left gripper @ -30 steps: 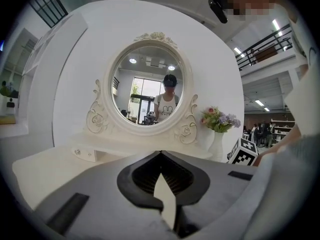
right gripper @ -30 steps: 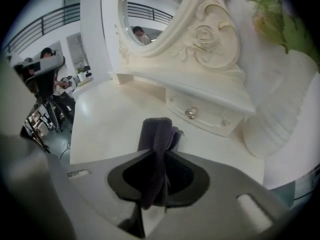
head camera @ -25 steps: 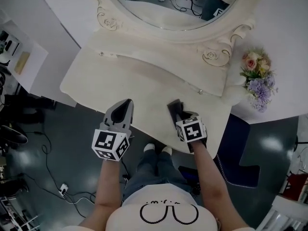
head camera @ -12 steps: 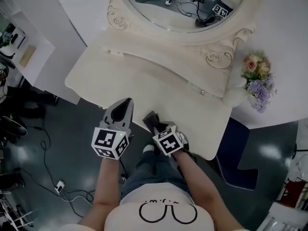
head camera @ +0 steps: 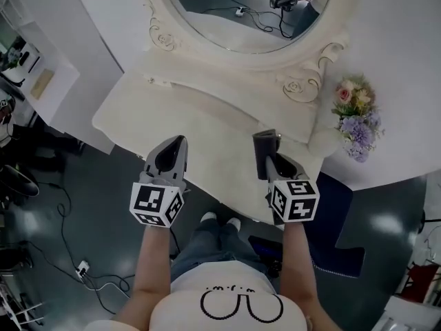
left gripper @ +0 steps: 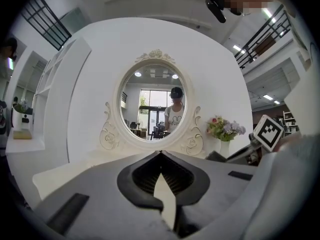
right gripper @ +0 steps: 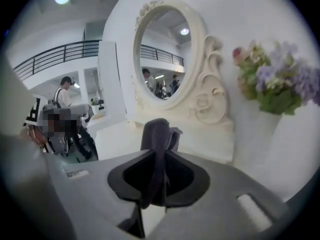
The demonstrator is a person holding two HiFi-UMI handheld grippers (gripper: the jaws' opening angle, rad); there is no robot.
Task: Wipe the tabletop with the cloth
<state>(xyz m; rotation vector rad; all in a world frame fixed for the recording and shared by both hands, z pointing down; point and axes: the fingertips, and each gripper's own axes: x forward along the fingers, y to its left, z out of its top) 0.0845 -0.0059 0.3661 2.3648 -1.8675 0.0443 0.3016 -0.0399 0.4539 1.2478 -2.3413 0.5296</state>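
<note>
Cloth (head camera: 264, 147), dark and bunched, is up above the near edge of the worktop (head camera: 172, 112), by its right corner. The right gripper (head camera: 273, 163) has its fingers clamped on it. The left gripper (head camera: 178, 143) has its fingers together, empty. I think the cloth should go down flat first, then rub in long rows.

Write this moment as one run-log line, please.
right tongs: shut on cloth | left tongs: shut, empty | cloth: over tabletop, near front edge
</note>
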